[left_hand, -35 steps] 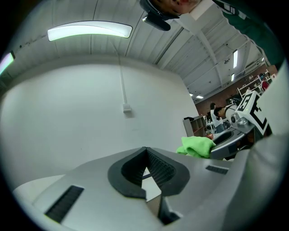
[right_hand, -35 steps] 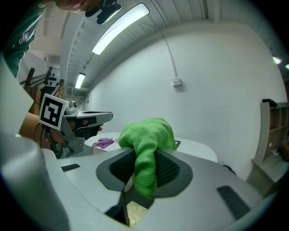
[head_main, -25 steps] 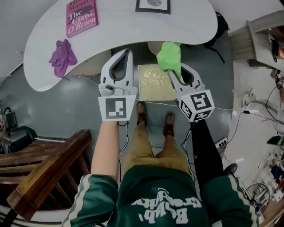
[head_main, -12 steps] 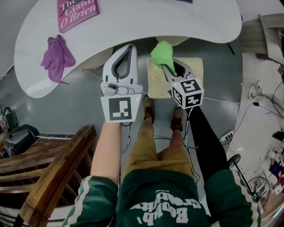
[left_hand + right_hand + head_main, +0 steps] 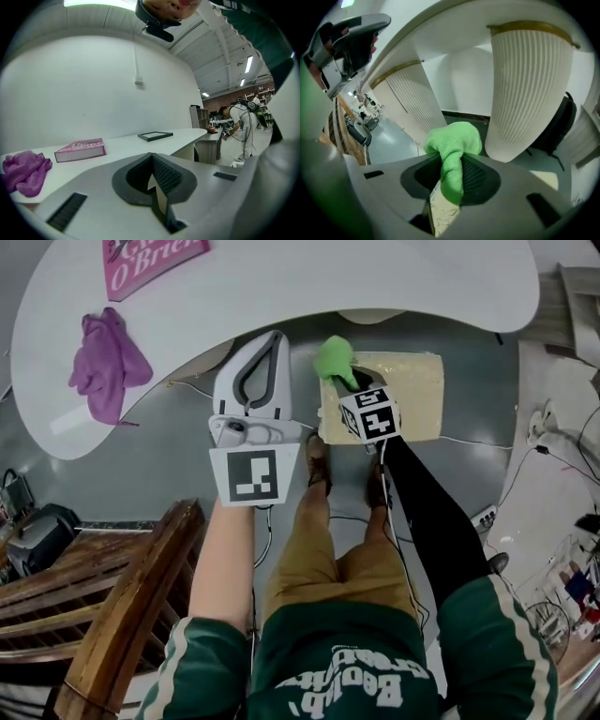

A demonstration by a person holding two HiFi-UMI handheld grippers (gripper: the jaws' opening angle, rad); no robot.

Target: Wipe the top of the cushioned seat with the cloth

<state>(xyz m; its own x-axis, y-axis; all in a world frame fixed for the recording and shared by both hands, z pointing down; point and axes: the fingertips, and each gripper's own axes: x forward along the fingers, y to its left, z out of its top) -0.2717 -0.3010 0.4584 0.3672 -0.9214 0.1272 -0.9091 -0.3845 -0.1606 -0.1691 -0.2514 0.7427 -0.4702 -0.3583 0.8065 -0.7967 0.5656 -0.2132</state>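
A grey floor [image 5: 159,456] runs under a curved white table [image 5: 328,287] at the far side, which stands against a plain white wall. Brown wooden furniture [image 5: 122,615] sits at the near left, and cables trail across the floor at the right.

There is one cushioned seat [image 5: 408,399], cream with a faint pattern, on the floor just right of centre and partly under the table edge. There are two cloths. The green cloth [image 5: 335,359] is over the seat's far left corner; whether it touches the cushion cannot be told. The purple cloth [image 5: 103,357] lies on the table at the far left. One pink book [image 5: 150,263] and one dark picture frame [image 5: 155,136] also lie on the table, which has two ribbed white legs [image 5: 525,89].

The right gripper [image 5: 452,176] is clamped on the green cloth. The left gripper [image 5: 151,160] has its jaws closed together on nothing and is held beside the seat's left end.
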